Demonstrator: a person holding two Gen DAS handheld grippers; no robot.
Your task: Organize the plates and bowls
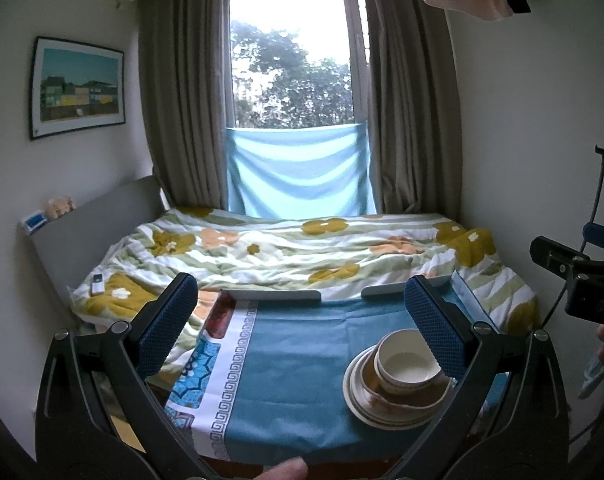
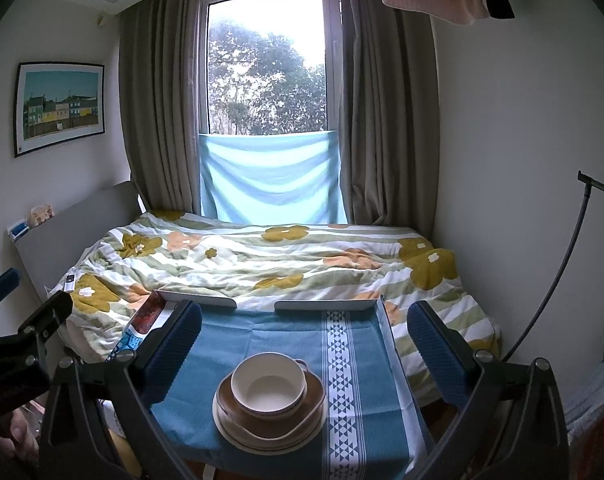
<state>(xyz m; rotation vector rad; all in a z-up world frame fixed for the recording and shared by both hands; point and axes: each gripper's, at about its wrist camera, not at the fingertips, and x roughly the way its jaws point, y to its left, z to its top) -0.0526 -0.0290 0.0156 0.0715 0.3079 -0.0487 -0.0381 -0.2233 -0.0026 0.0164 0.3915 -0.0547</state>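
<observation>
A stack of dishes sits on a small table covered with a blue cloth (image 1: 286, 364) (image 2: 230, 344). Cream plates (image 1: 376, 412) (image 2: 262, 440) lie at the bottom, a brown-lined dish (image 2: 314, 400) rests on them, and nested cream bowls (image 1: 408, 362) (image 2: 268, 384) sit on top. My left gripper (image 1: 302, 322) is open above the table, with the stack near its right finger (image 1: 434, 328). My right gripper (image 2: 304, 338) is open too, hovering over the stack with nothing between its blue pads.
Beyond the table lies a bed with a flowered quilt (image 1: 302, 252) (image 2: 262, 256), a remote (image 1: 98, 283) on its left side. Curtains and a window stand behind. White walls close in on both sides. A cable on a stand (image 2: 558, 264) runs at the right.
</observation>
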